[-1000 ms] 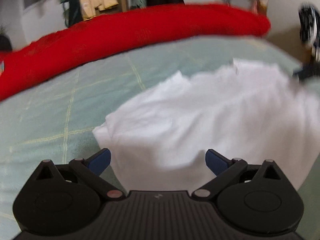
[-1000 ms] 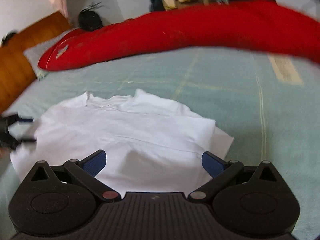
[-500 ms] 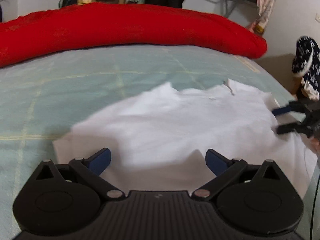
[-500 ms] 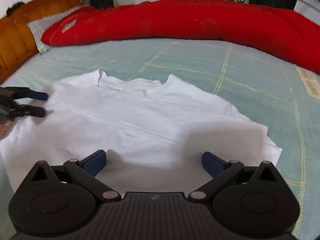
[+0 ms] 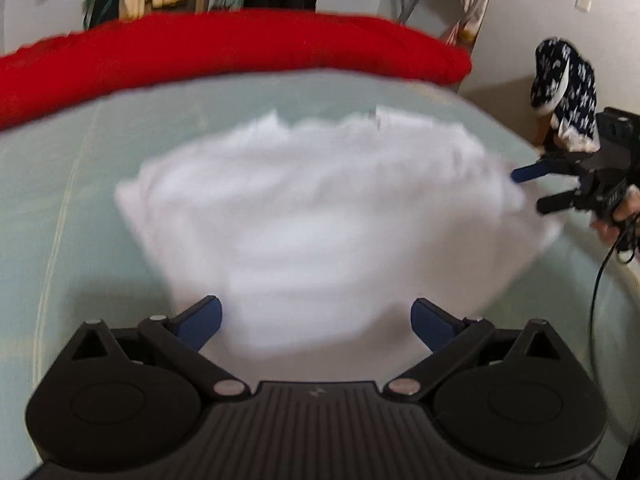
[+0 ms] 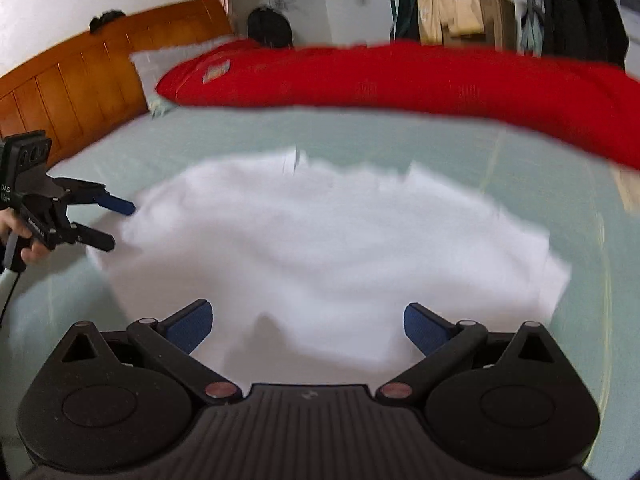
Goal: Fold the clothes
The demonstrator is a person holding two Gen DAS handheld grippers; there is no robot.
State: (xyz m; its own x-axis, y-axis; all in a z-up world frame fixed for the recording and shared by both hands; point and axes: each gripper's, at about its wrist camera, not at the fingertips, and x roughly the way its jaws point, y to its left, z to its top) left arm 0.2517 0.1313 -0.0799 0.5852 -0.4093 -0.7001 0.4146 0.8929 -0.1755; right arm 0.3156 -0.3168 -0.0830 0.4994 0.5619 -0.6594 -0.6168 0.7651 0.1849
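Pale green bedding (image 6: 400, 140) covers the bed, with a wooden headboard (image 6: 72, 96) at one end and a long red pillow (image 6: 400, 76) along the far side. Both views are blurred.

Starting at the claws: the left claw (image 5: 316, 320) stands wide open with nothing between its blue pads, low over the near edge of the white shirt (image 5: 320, 216). The right claw (image 6: 306, 326) is likewise spread wide and holds nothing, low over the same garment from the other side. In the right wrist view the left claw appears at the shirt's left edge with its fingers parted, close to the cloth; whether it touches is not clear.

The shirt lies in the middle of the bed, spread fairly flat, collar toward the red pillow. At the right edge in the right wrist view a second layer seems to show beneath, so one side may already be turned in, though the blur makes that uncertain. By my reading the folding is early: the cloth is laid out, and the main folds remain.

Bare bedding surrounds the shirt on every side, giving room to swing either edge inward. The red pillow sits well clear beyond the collar. A dark patterned cloth (image 5: 564, 88) hangs off past the bed, out of the way.
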